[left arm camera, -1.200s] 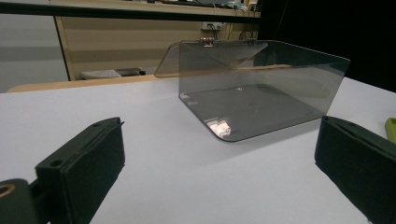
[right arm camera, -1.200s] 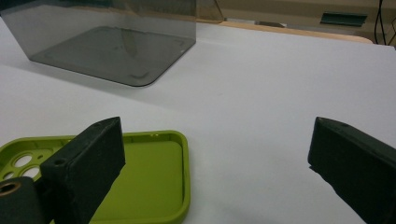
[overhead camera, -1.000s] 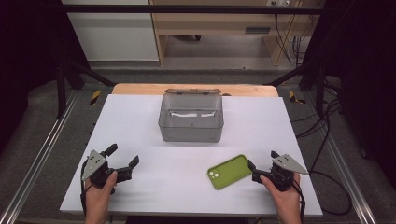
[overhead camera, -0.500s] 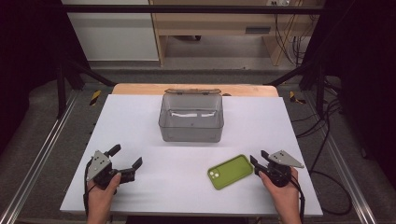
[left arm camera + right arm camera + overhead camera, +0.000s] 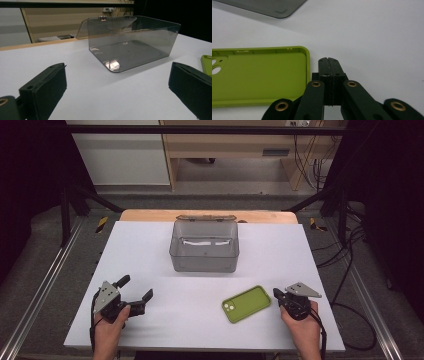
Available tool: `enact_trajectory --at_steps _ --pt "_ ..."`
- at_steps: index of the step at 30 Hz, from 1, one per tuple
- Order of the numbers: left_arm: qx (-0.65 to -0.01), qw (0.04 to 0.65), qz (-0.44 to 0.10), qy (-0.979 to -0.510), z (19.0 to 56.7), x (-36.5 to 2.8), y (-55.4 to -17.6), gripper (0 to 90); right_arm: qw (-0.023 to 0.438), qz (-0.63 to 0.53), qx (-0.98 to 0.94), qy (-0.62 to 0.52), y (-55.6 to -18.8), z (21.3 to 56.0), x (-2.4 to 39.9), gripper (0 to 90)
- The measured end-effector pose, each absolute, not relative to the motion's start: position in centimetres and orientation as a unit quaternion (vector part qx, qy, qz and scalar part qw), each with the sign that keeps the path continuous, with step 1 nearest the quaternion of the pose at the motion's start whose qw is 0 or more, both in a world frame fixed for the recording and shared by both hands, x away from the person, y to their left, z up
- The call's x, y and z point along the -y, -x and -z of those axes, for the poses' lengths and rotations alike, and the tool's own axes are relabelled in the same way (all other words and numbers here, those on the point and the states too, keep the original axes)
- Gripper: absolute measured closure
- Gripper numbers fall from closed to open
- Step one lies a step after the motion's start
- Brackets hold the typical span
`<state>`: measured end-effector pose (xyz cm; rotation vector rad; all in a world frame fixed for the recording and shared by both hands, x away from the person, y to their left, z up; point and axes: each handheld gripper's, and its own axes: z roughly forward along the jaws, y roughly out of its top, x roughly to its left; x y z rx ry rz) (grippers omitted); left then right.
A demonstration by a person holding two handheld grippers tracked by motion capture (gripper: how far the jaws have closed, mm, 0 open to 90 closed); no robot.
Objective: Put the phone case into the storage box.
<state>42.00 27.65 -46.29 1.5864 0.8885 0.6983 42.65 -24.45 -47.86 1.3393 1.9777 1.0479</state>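
A lime green phone case (image 5: pixel 246 303) lies hollow side up on the white table (image 5: pixel 280 255), front right of centre. My right gripper (image 5: pixel 276 294) rests just right of it, shut with nothing between its pads; in the right gripper view its closed tips (image 5: pixel 328 62) sit beside the phone case's (image 5: pixel 259 75) corner, apart from it. A smoky clear plastic box (image 5: pixel 204 247) with its lid swung back stands mid-table. My left gripper (image 5: pixel 135 288) is at the front left, open and empty. In the left gripper view the plastic box (image 5: pixel 130 42) stands beyond the wide-spread fingers (image 5: pixel 43 90).
A wooden strip (image 5: pixel 150 215) borders the table's far edge. Black frame bars and metal rails run along both sides. Cables (image 5: pixel 355 270) hang off the right. Open white surface lies between the two grippers and around the box.
My right gripper has slid left toward the phone case's right end. My left gripper has shifted slightly right and forward, still open. The case and box have not moved.
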Motion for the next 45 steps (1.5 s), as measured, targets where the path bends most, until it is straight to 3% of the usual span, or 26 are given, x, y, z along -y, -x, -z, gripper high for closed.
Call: enact_trajectory --at_steps 21,45 --pt "-0.369 0.555 -0.278 -0.692 45.9 -26.6 -41.2 1.5 0.194 -0.372 -0.746 -0.516 -42.7 48.8 23.4 90.0" --pt "-0.377 0.536 -0.253 -0.712 45.9 -25.6 -41.1 2.8 0.144 -0.383 -0.792 -0.454 -41.5 48.5 14.0 90.0"
